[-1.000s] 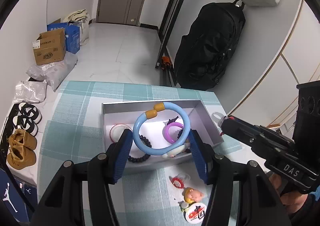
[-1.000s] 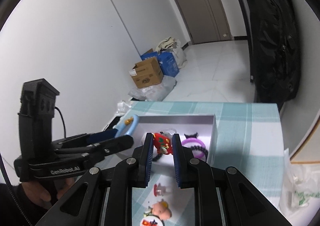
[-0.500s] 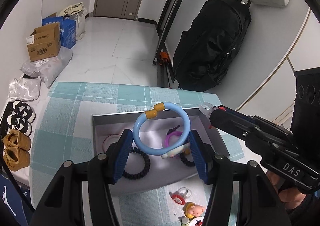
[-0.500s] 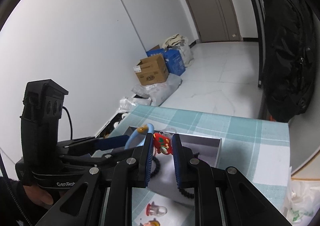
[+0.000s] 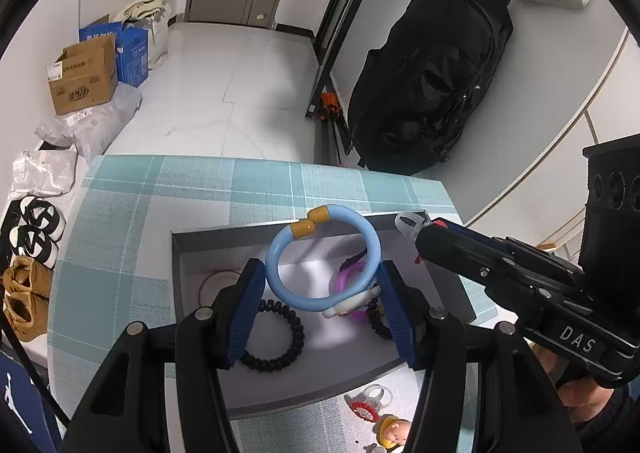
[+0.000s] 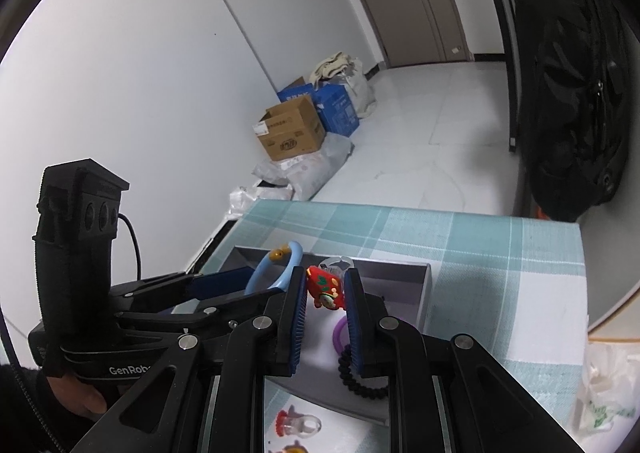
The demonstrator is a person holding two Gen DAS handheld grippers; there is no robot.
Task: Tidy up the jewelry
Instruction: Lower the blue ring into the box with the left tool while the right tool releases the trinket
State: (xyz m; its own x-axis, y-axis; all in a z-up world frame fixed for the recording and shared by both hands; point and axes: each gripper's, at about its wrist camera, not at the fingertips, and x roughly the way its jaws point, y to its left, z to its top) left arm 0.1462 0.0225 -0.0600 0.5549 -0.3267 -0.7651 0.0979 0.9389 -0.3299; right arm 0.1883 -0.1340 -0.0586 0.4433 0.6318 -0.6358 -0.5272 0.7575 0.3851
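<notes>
My left gripper (image 5: 322,285) is shut on a light blue bangle (image 5: 372,249) with two yellow end caps, held over the grey tray (image 5: 180,253). In the tray lie a black bead bracelet (image 5: 280,345), a purple ring-shaped bangle (image 5: 346,281) and a thin pale hoop (image 5: 212,281). My right gripper (image 6: 326,293) is shut on a red toy ring (image 6: 324,287) with a clear band, above the tray's (image 6: 424,281) near side. In the left wrist view the right gripper (image 5: 424,233) reaches in over the tray's right wall.
On the checked cloth (image 5: 120,213) in front of the tray lie a clear ring with a red flower (image 5: 366,401) and a small doll-head charm (image 5: 390,427). Beyond the table are cardboard boxes (image 5: 84,77), shoes (image 5: 28,285) and a black backpack (image 5: 428,81).
Both grippers moved forward and slightly down over the tray with their loads; the tray now sits lower and nearer in both views. Neither grip changed.
</notes>
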